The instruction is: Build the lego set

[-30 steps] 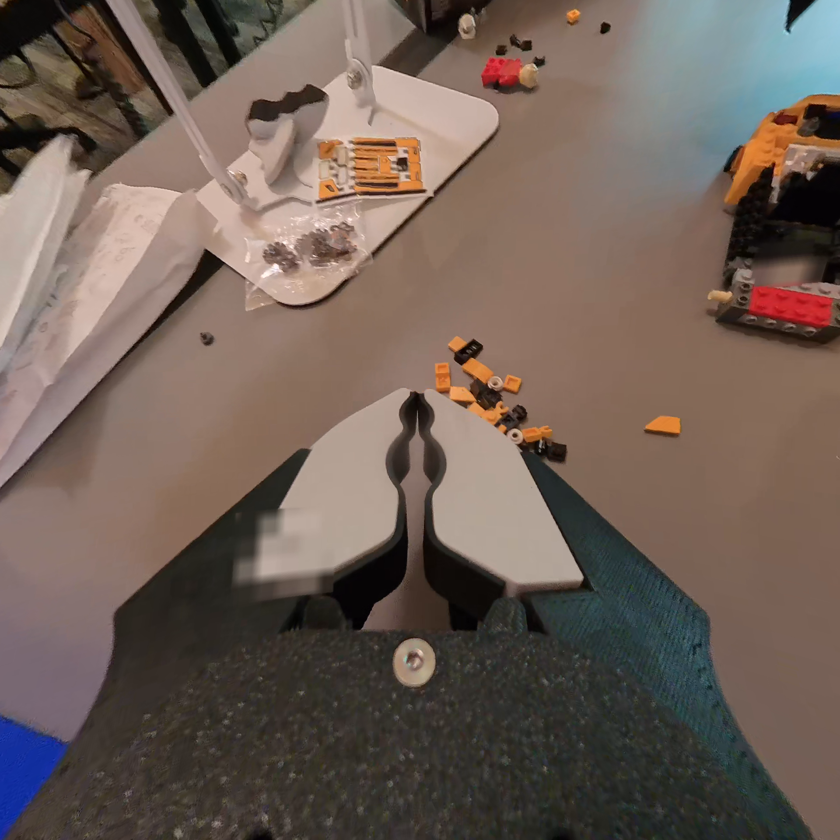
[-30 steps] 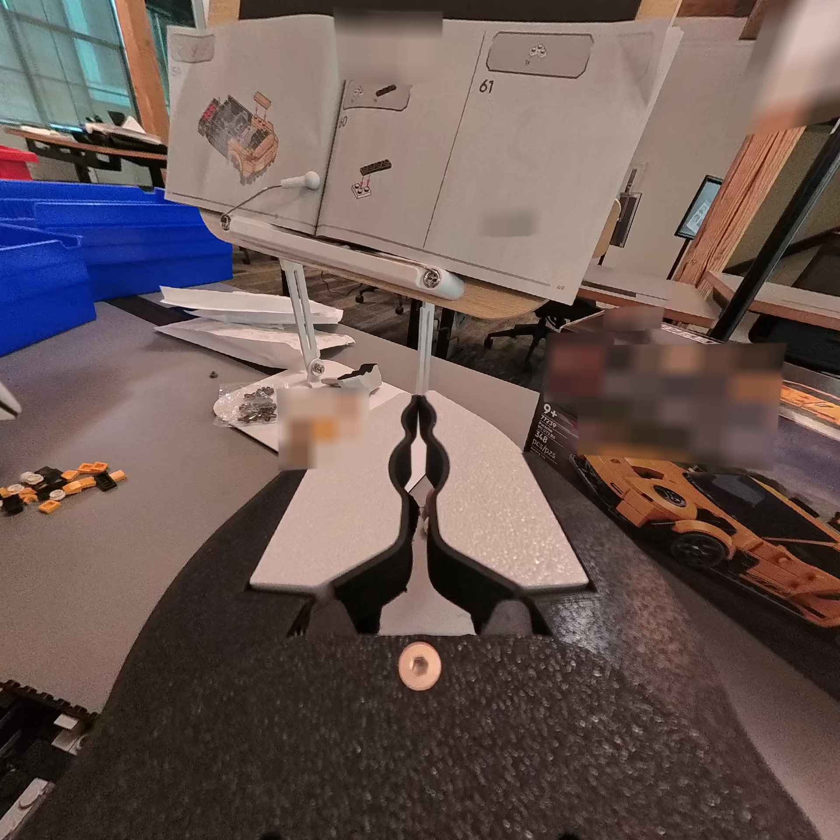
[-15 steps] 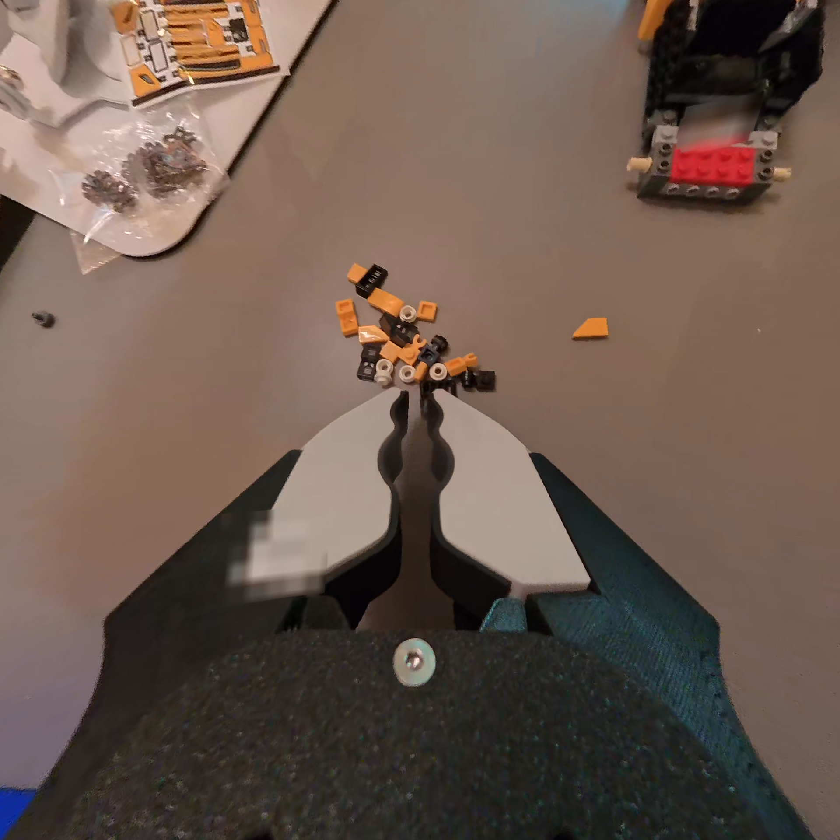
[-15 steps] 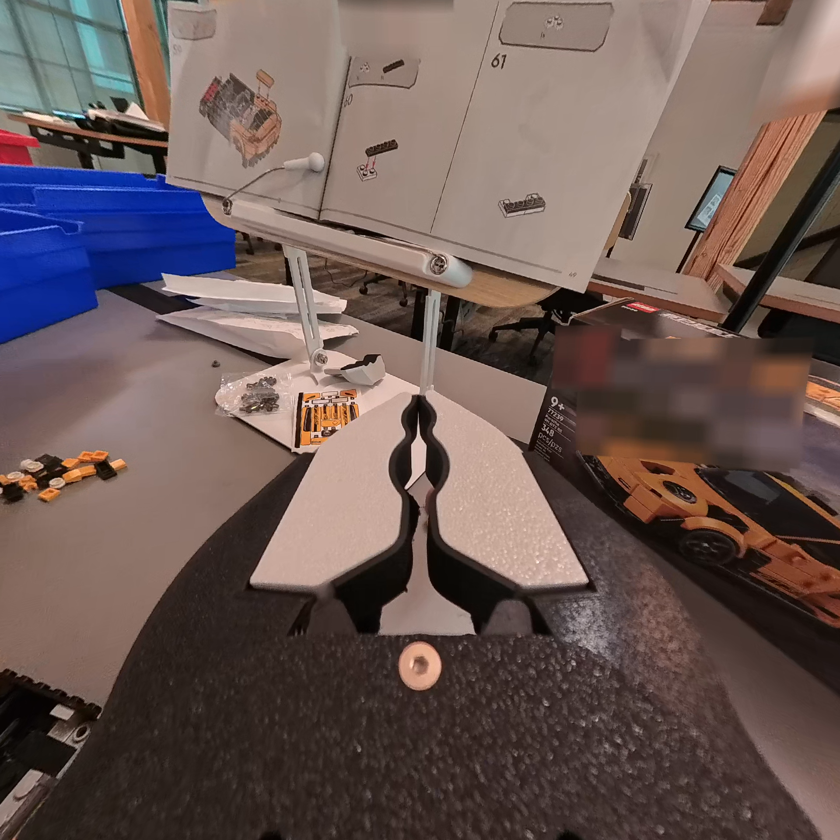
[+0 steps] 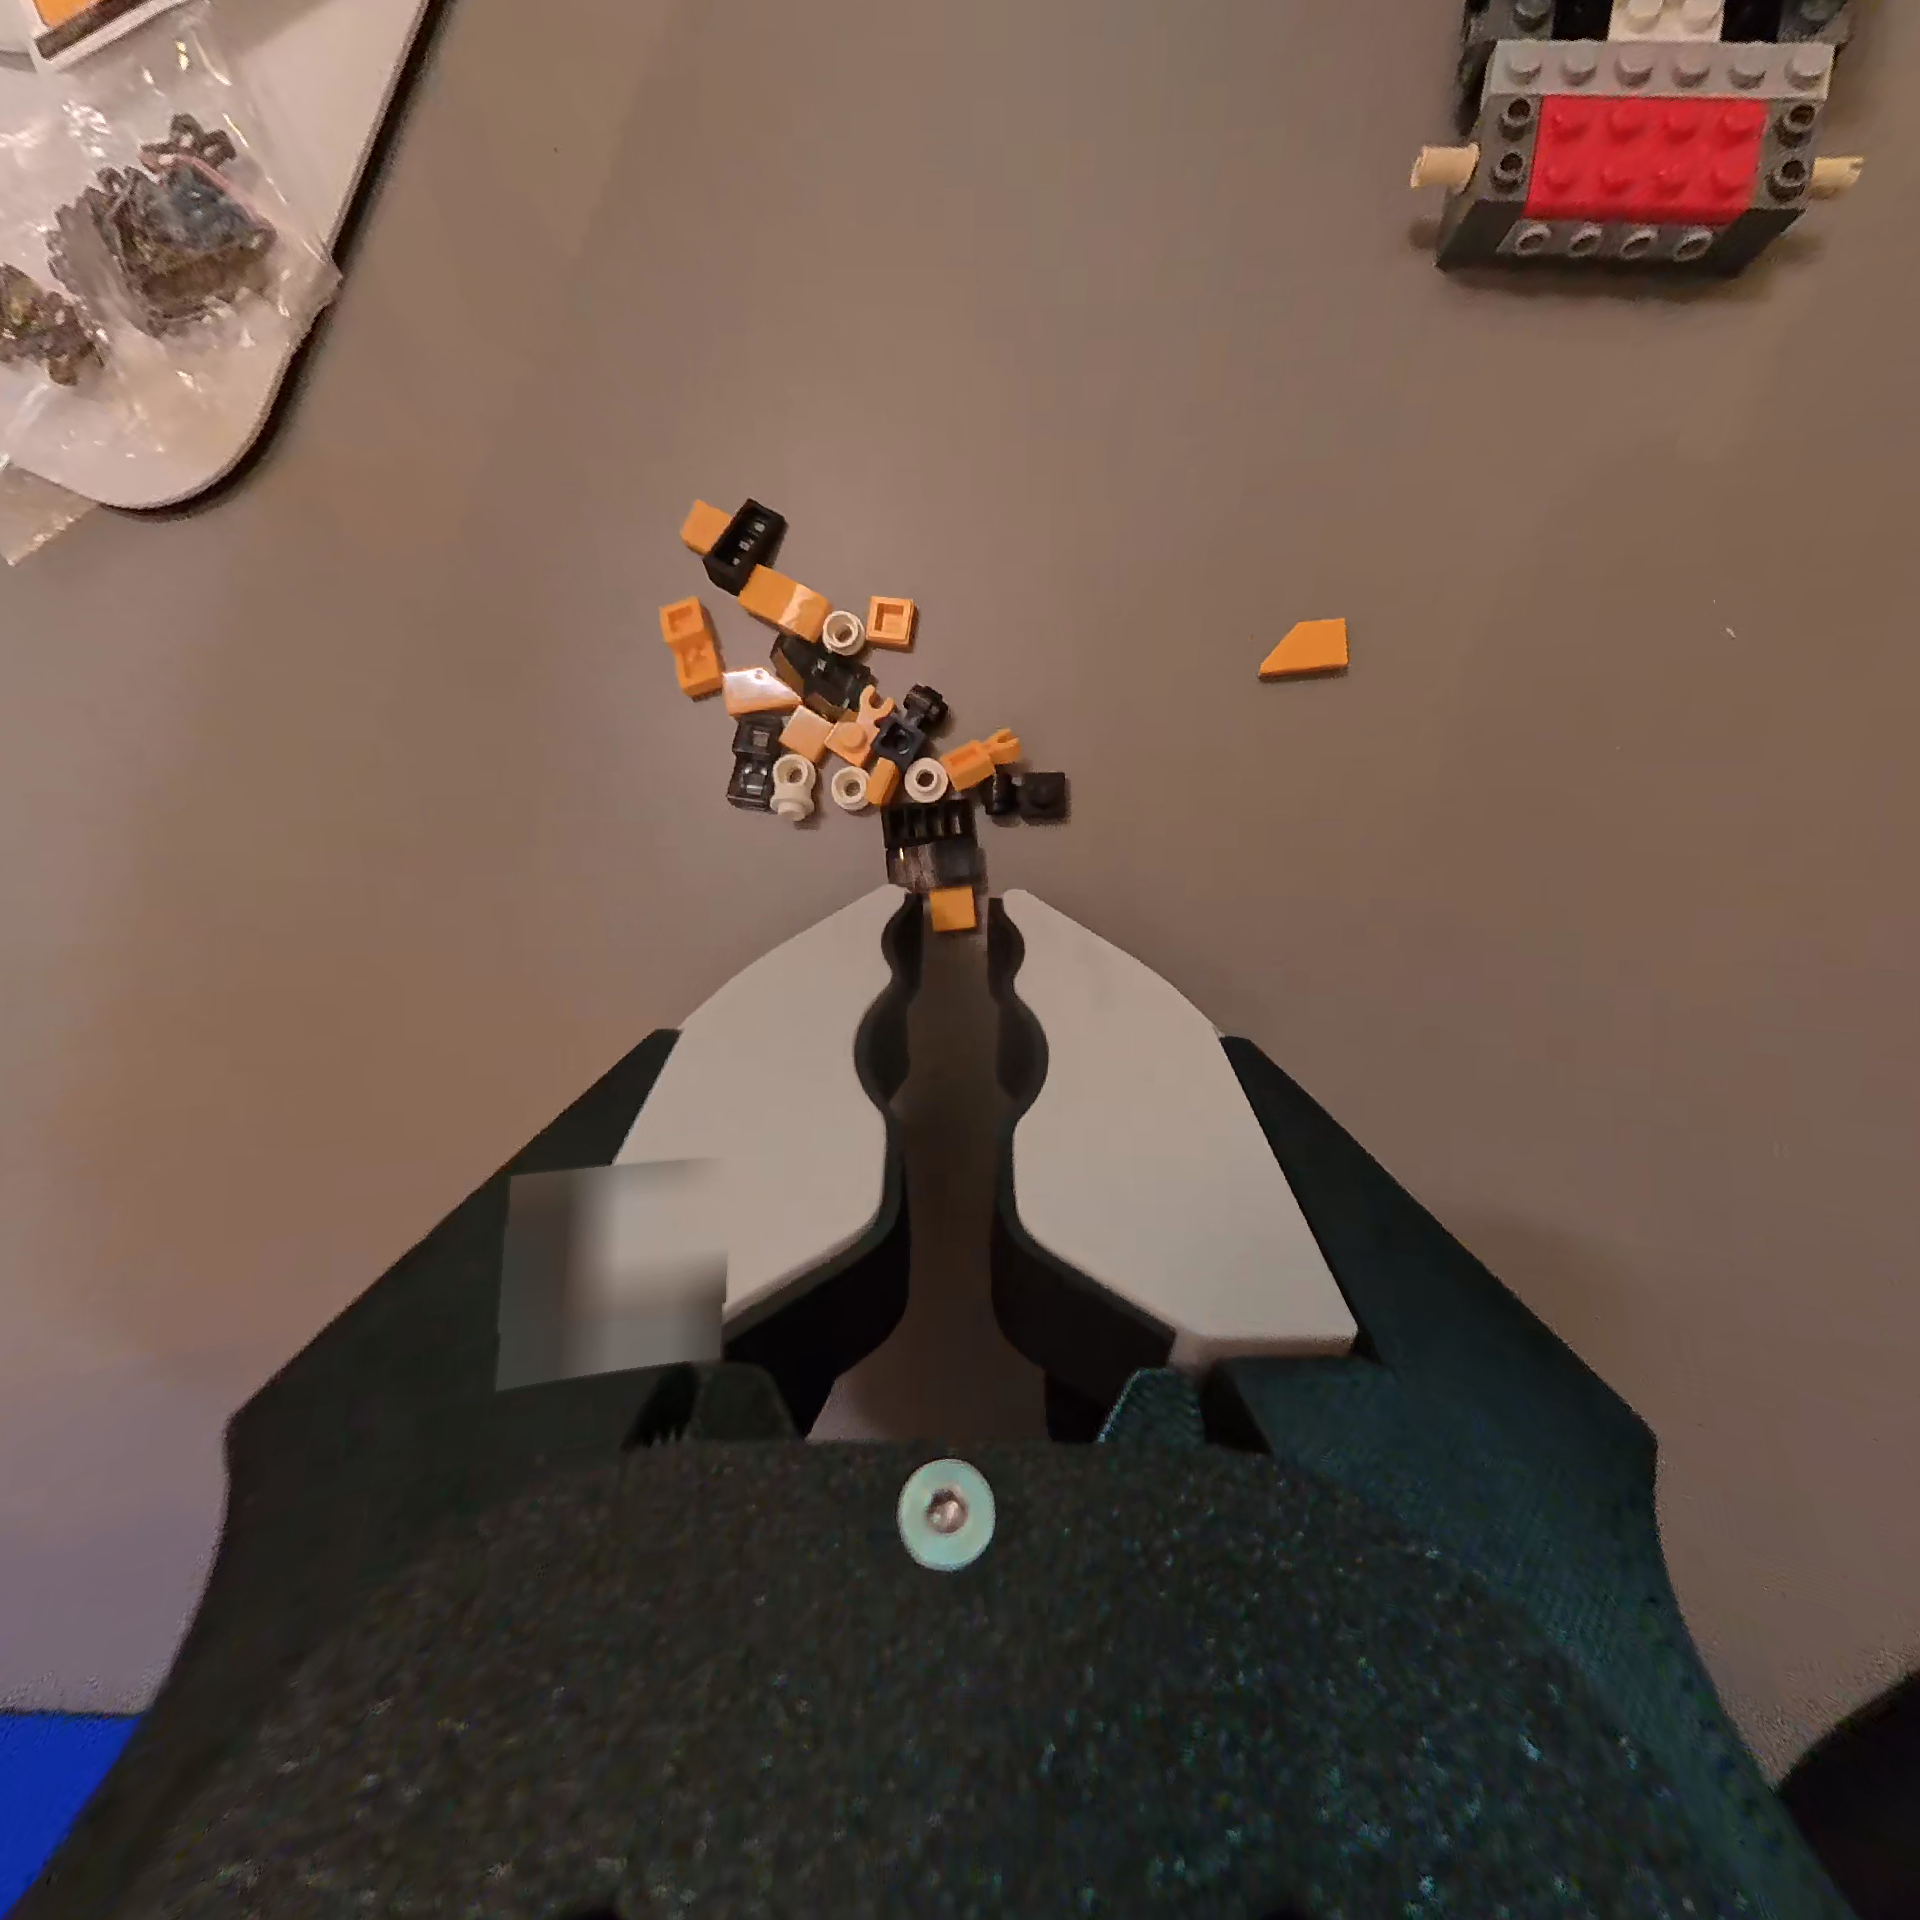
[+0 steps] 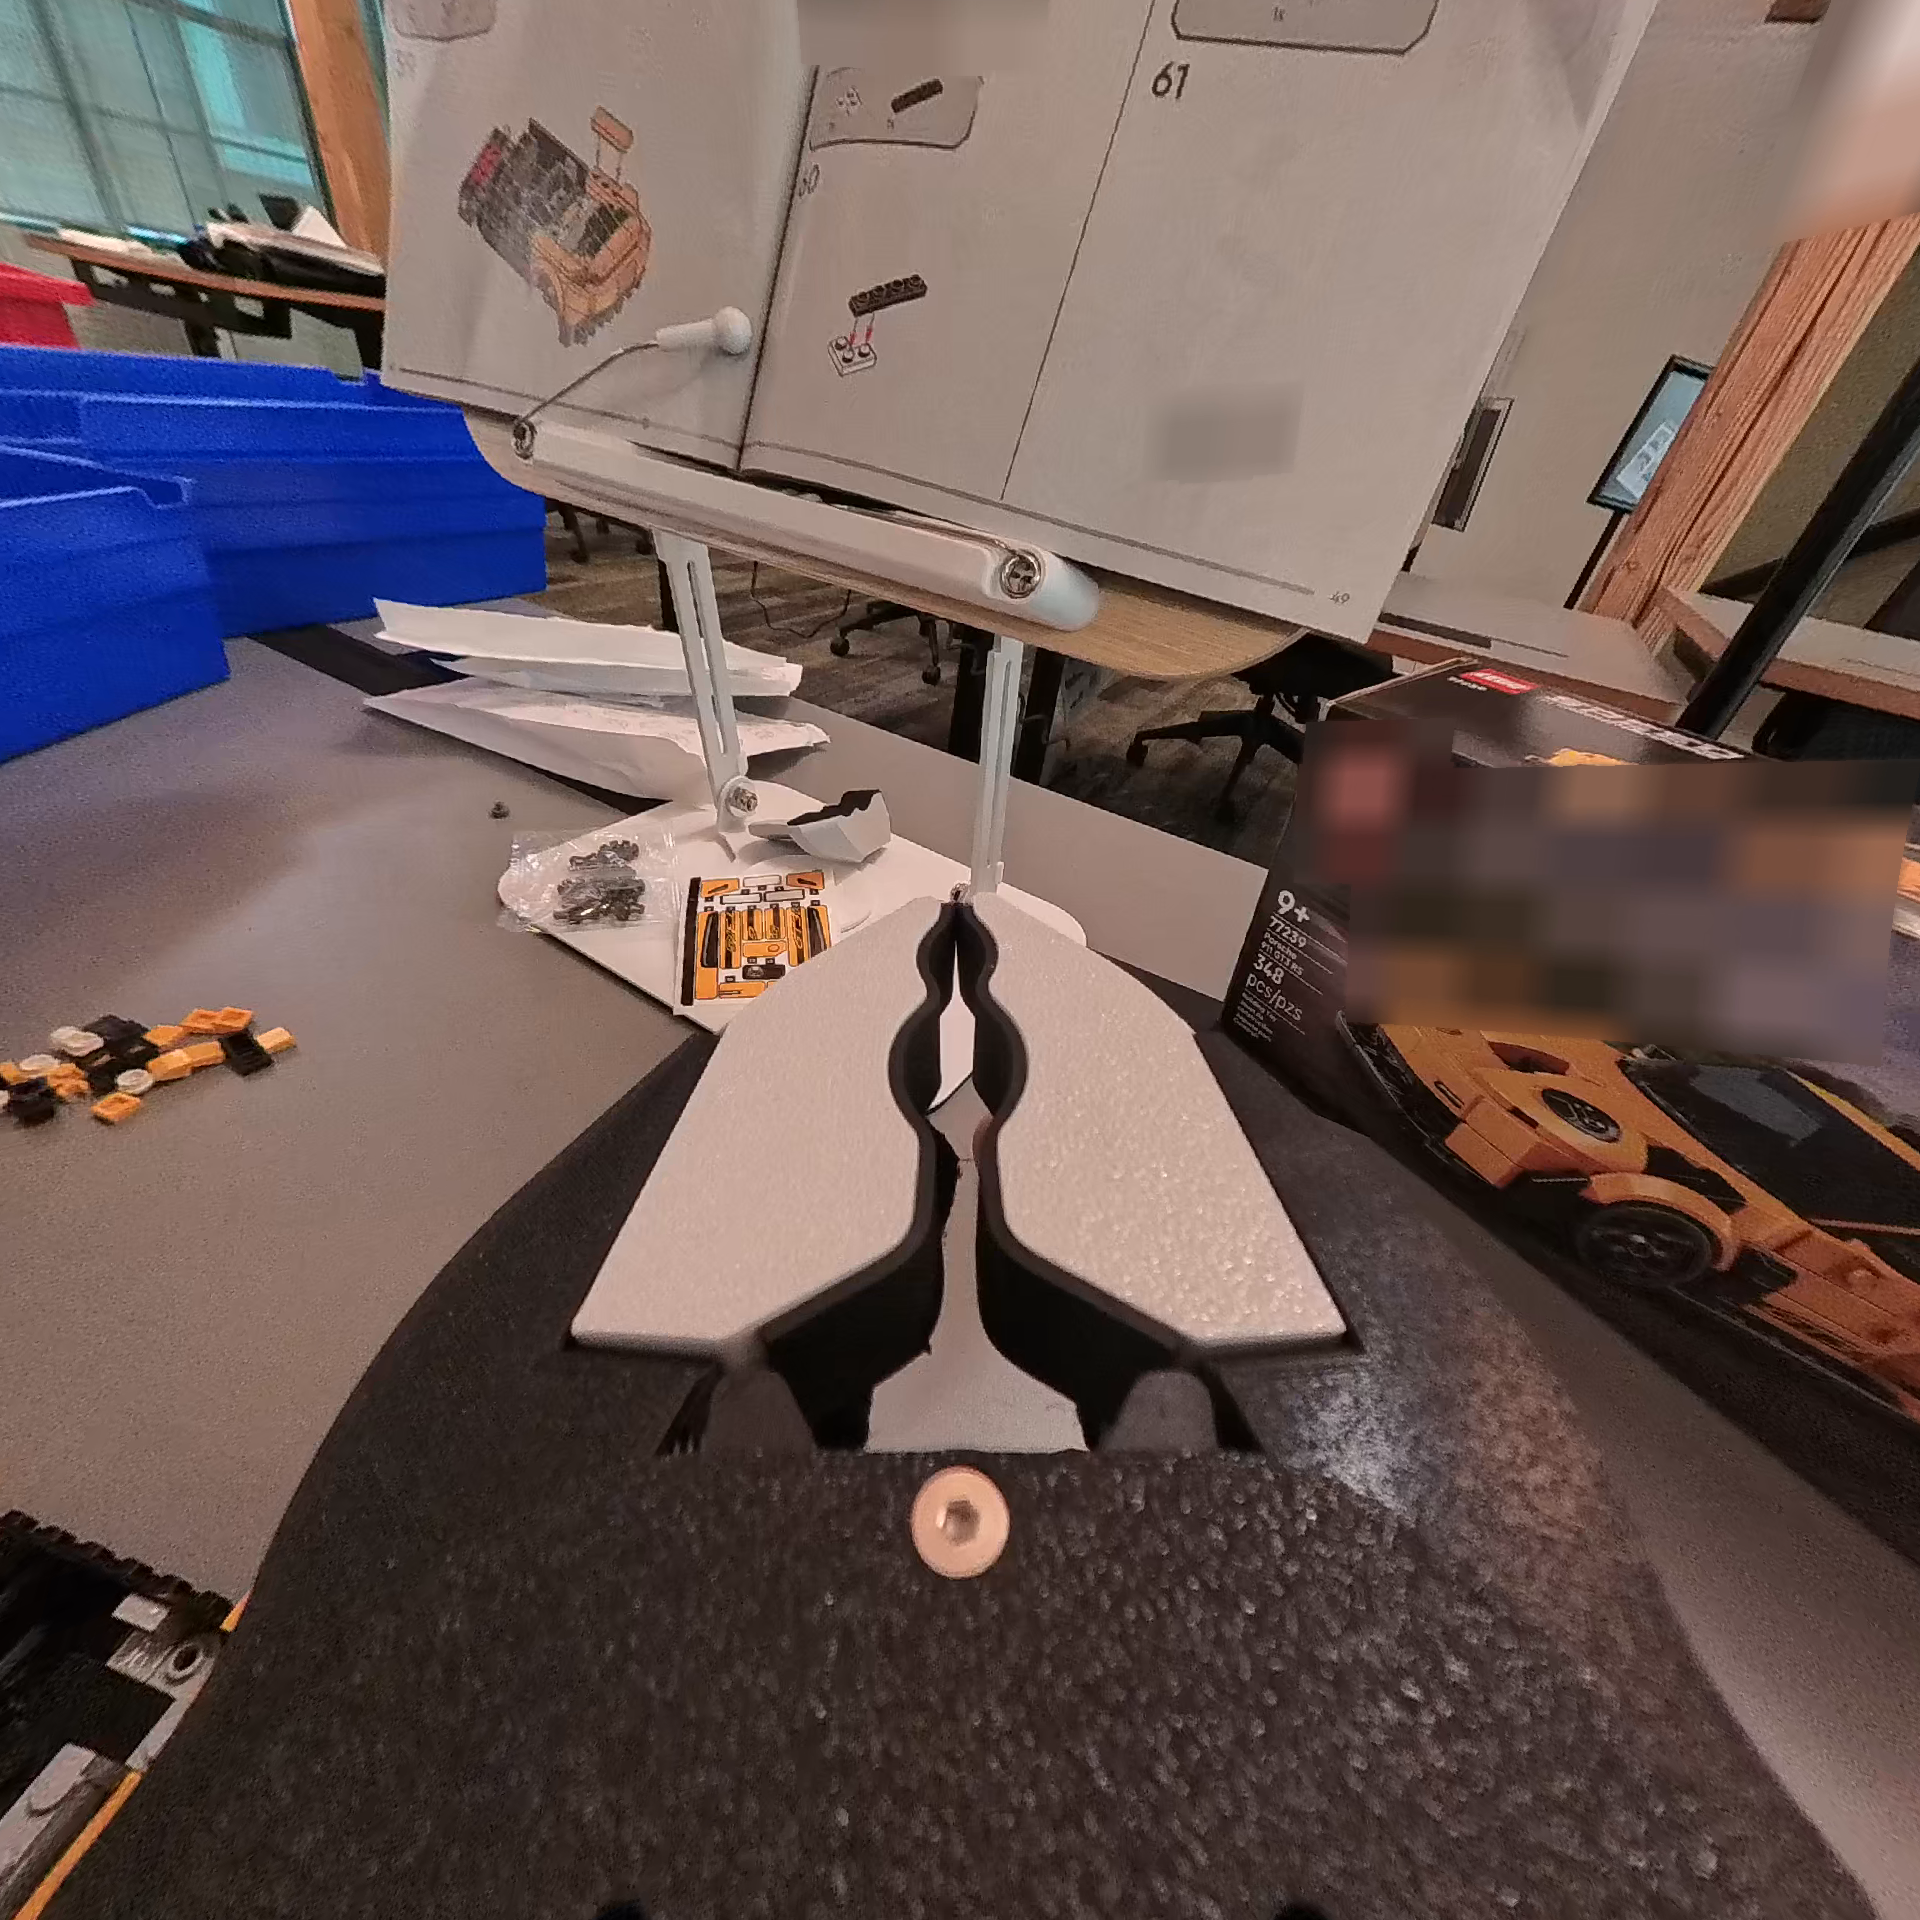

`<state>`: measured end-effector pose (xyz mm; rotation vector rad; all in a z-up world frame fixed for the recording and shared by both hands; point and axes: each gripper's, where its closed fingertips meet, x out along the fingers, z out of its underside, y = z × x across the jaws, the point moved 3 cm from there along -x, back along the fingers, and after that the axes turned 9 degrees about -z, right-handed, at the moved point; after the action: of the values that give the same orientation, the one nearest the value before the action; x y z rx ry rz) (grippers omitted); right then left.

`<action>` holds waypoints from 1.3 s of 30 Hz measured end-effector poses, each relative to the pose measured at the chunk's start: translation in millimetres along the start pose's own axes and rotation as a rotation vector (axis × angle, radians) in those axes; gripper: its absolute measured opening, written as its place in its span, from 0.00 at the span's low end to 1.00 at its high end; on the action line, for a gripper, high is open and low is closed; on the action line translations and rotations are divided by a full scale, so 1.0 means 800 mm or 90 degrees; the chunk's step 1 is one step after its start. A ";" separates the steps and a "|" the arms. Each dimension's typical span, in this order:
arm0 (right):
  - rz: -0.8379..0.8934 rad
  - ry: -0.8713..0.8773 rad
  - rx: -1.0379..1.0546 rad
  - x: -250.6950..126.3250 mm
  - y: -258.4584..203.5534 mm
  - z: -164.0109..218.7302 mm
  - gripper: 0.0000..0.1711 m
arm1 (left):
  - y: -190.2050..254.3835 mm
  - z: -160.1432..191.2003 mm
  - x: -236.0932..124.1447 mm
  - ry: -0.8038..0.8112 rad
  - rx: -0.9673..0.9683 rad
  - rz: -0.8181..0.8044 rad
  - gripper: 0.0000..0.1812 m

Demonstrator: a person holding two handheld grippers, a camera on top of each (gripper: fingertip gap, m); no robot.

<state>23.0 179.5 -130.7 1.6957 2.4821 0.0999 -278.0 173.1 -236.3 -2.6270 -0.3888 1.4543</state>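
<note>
Left tool [image 5: 954, 909] dropped in over loose brick pile [image 5: 831, 696], tips now cracked open, small orange tile [image 5: 952, 910] right between them, black piece [image 5: 932, 847] just ahead. Looks like pick starting. Right tool [image 6: 956, 912] pinched closed, empty, parked facing instruction booklet [image 6: 935, 239]. Half-built car [image 5: 1642, 156] far ahead-right on bench [image 5: 1143, 416].

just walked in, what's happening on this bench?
Lego build in progress. The left gripper, jaws slightly open, sits at the near edge of a pile of small orange and black pieces, holding nothing. The right gripper is shut and empty, facing the instruction booklet. The part-built car sits untouched.
</note>
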 end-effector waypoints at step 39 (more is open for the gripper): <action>-0.003 -0.003 0.005 0.001 0.001 0.002 0.00 | -0.060 -0.016 -0.002 0.035 -0.081 -0.164 0.00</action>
<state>23.5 180.5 -132.5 1.6915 2.4860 0.0848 -275.6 218.8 -217.5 -2.5854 -0.8038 1.3122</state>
